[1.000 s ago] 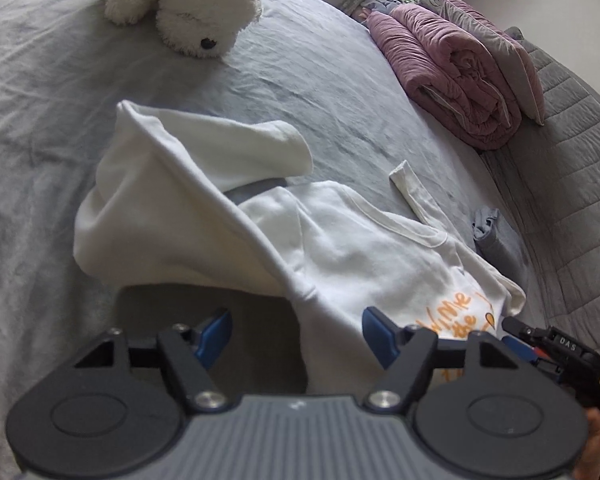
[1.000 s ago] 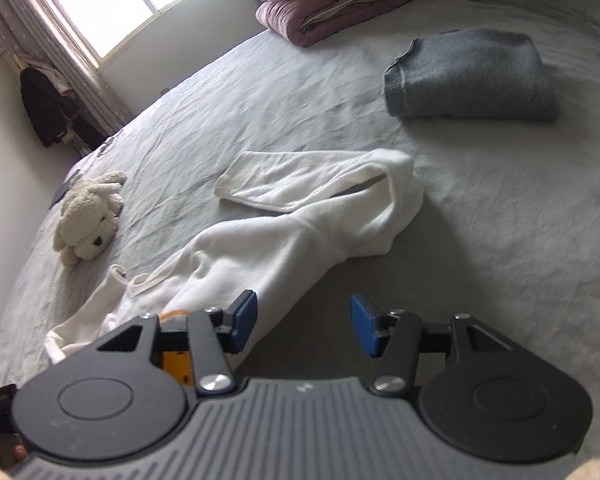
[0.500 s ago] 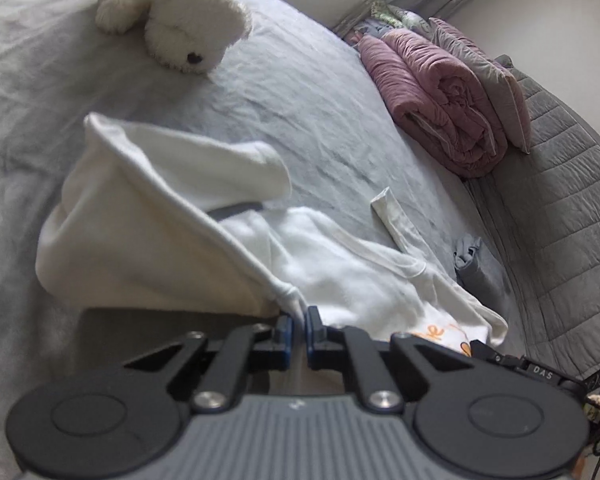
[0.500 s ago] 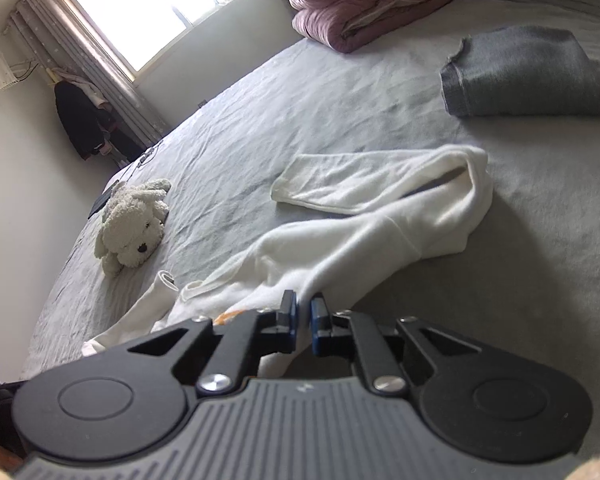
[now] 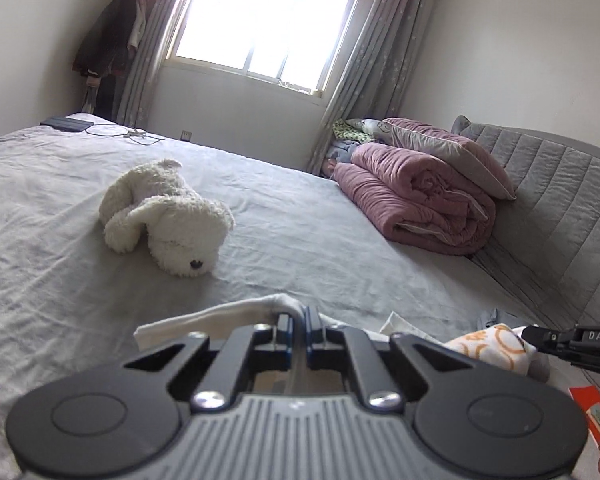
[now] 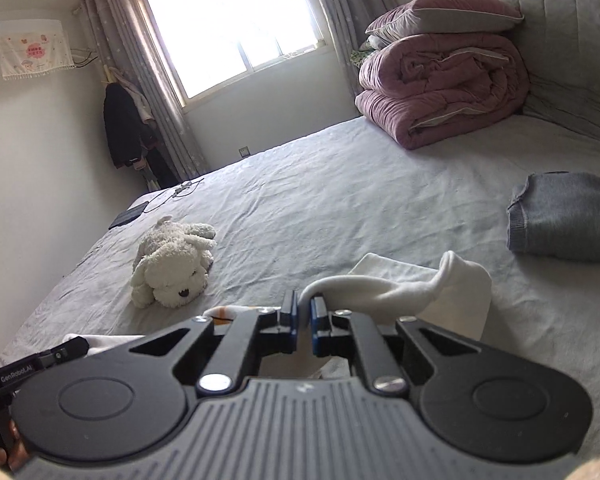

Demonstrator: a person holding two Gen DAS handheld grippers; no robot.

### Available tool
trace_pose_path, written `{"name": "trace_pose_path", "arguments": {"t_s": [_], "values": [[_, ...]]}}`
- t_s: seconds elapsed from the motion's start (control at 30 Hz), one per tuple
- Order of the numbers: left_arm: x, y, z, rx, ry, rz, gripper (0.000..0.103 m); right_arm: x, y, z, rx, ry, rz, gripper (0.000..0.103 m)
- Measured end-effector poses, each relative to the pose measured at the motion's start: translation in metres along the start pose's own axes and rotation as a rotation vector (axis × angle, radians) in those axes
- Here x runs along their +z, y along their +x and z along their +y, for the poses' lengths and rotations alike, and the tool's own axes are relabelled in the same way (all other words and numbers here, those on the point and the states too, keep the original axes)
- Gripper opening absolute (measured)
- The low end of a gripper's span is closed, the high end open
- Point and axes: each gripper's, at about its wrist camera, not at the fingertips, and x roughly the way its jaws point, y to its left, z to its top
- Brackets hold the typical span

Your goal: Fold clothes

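A white long-sleeved top with orange print (image 5: 496,342) hangs between my two grippers above the grey bed. My left gripper (image 5: 298,314) is shut on a pinch of the white fabric (image 5: 236,314), which drapes to the left below it. My right gripper (image 6: 304,304) is shut on the same top; a white sleeve (image 6: 420,284) loops out to the right of its jaws. The right gripper's black body (image 5: 576,340) shows at the left wrist view's right edge, and the left gripper's body (image 6: 40,360) shows at the right wrist view's lower left. Most of the top is hidden under the grippers.
A white plush dog (image 5: 168,220) lies on the grey bed sheet (image 5: 300,232). A rolled pink quilt (image 5: 416,204) with a pillow sits by the grey headboard (image 5: 560,200). A folded grey sweater (image 6: 568,216) lies at the right. A tablet and cable (image 5: 68,123) lie at the far edge.
Both grippers were open a second ago, then closed on the white top. They have since lifted it off the bed and tilted up, so the window and walls now show.
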Motion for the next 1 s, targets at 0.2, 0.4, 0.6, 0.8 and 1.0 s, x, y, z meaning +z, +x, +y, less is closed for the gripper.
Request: {"name": "trace_pose_path", "arguments": {"t_s": [0.2,0.4,0.6,0.8,1.0], "values": [[-0.012,0.023,0.014,0.037,-0.034,0.018,0.006,-0.004,0.044,-0.005,-0.026,0.025,0.051,0.008],[-0.025,0.037,0.011,0.073,-0.004,0.020,0.006,-0.011,0.081,-0.002,-0.071,0.004,0.075,0.008],[-0.036,0.052,0.017,0.102,-0.040,0.078,0.006,-0.018,0.117,0.000,-0.105,-0.009,0.116,0.008],[-0.039,0.057,0.029,0.089,-0.114,0.137,0.010,-0.032,0.150,-0.001,-0.137,-0.022,0.179,0.008],[-0.040,0.054,0.029,0.103,-0.127,0.183,0.043,-0.041,0.171,-0.005,-0.149,-0.031,0.214,0.008]]}}
